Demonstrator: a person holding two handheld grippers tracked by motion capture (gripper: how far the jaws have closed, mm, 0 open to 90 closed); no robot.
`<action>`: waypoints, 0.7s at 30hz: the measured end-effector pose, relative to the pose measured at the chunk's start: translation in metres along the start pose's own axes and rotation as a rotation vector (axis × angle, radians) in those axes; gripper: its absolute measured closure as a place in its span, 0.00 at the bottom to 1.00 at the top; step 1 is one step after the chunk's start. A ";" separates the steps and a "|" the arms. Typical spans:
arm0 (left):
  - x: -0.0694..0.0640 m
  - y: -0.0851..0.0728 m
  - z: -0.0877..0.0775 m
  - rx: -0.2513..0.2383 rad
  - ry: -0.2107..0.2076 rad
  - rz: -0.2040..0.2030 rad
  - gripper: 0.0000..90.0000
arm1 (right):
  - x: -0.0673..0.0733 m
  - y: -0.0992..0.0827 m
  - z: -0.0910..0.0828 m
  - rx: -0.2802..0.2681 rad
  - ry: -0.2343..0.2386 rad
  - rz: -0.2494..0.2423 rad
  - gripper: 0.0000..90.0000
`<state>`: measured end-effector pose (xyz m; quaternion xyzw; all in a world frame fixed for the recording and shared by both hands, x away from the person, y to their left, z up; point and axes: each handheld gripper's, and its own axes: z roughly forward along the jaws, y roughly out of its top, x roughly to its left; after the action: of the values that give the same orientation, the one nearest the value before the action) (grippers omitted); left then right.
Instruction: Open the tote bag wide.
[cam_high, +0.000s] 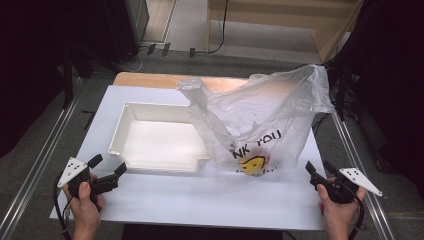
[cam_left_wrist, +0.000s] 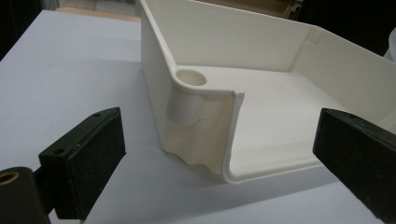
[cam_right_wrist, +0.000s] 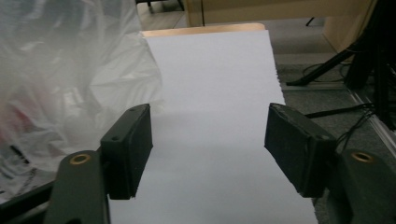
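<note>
From the high view, a white surface (cam_high: 165, 200) carries a shallow cream tray (cam_high: 120, 131) and, touching its right side, a crumpled clear plastic bag (cam_high: 265, 115) printed with a yellow smiley and partial "NK YOU" lettering. The left hand-held gripper (cam_high: 107, 167) sits near the tray's front left corner, jaws spread wide with nothing between them; the right hand-held gripper (cam_high: 320, 169) rests just right of the bag, likewise wide apart and holding nothing. The left gripper view adds a round socket (cam_left_wrist: 193, 78) moulded into the tray's (cam_left_wrist: 261, 42) corner. The right gripper view shows the bag (cam_right_wrist: 60, 84) at left, and bare surface (cam_right_wrist: 215, 140) between the jaws.
</note>
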<state>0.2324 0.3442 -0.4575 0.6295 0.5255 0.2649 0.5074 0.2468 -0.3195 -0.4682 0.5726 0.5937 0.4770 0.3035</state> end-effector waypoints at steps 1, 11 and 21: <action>0.000 0.000 0.001 0.001 0.001 0.003 0.03 | 0.001 0.000 -0.002 -0.004 0.003 -0.009 0.42; -0.004 0.002 0.004 0.016 0.015 0.037 0.03 | 0.019 0.009 -0.016 -0.029 0.005 -0.021 0.43; -0.005 0.002 0.005 0.020 0.015 0.038 0.03 | 0.051 0.030 -0.021 -0.057 0.162 -0.021 0.27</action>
<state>0.2359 0.3380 -0.4568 0.6424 0.5200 0.2737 0.4919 0.2319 -0.2778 -0.4236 0.5169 0.6085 0.5353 0.2759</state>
